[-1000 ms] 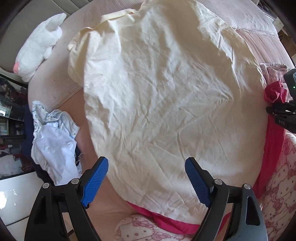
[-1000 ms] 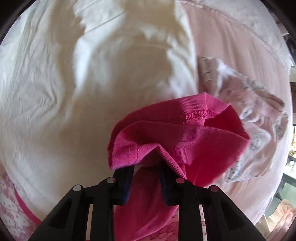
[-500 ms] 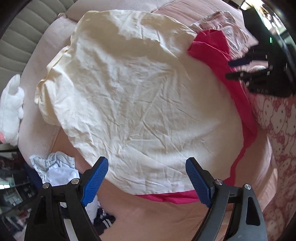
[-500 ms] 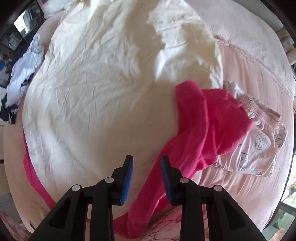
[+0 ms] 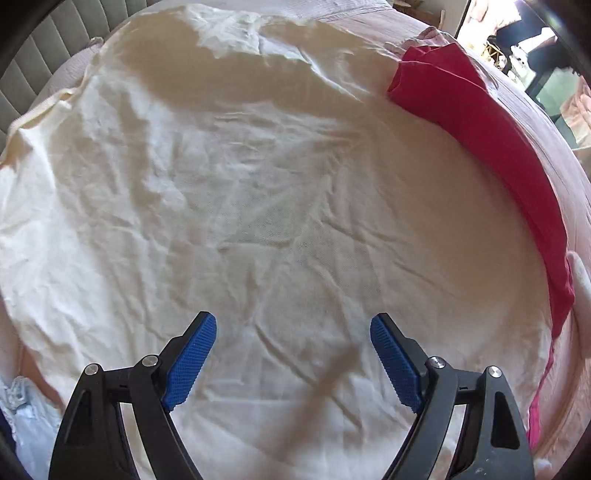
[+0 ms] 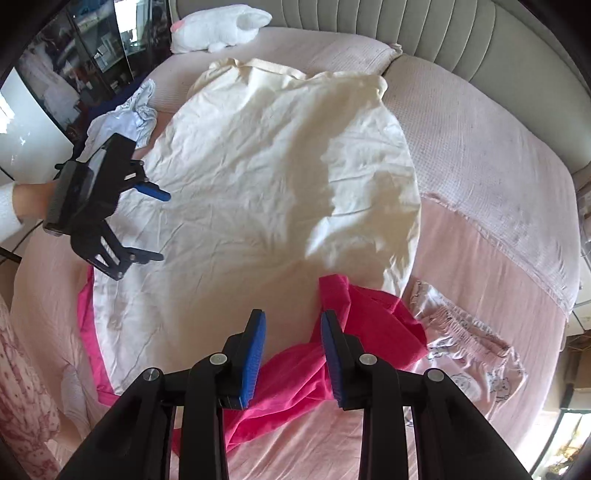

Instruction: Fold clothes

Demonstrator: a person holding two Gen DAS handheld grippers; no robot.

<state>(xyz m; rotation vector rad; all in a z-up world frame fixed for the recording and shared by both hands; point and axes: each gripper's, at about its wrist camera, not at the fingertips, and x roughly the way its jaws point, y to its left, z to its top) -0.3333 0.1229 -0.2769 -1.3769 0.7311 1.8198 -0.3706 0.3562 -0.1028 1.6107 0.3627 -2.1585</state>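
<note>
Spread flat across the pink bed [image 6: 480,258]: a wide cream garment [image 6: 280,177] of thin, heavily creased cotton, covering most of a hot-pink knit garment [image 6: 369,325] that peeks out only along the cream garment's near and right edges. Hovering above the cream garment, the left gripper [image 5: 293,332], ribbed blue pads wide apart, empty. Nearer the pink knit, the right gripper [image 6: 291,325], pads narrowly parted, gripping nothing; crumpled white clothing [image 6: 125,118] half hidden beyond the cream garment.

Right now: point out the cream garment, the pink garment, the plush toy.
cream garment [image 6: 258,177], right wrist view, middle of its spread cloth.
pink garment [image 6: 295,373], right wrist view, bunched part.
plush toy [image 6: 218,31], right wrist view, white body.
</note>
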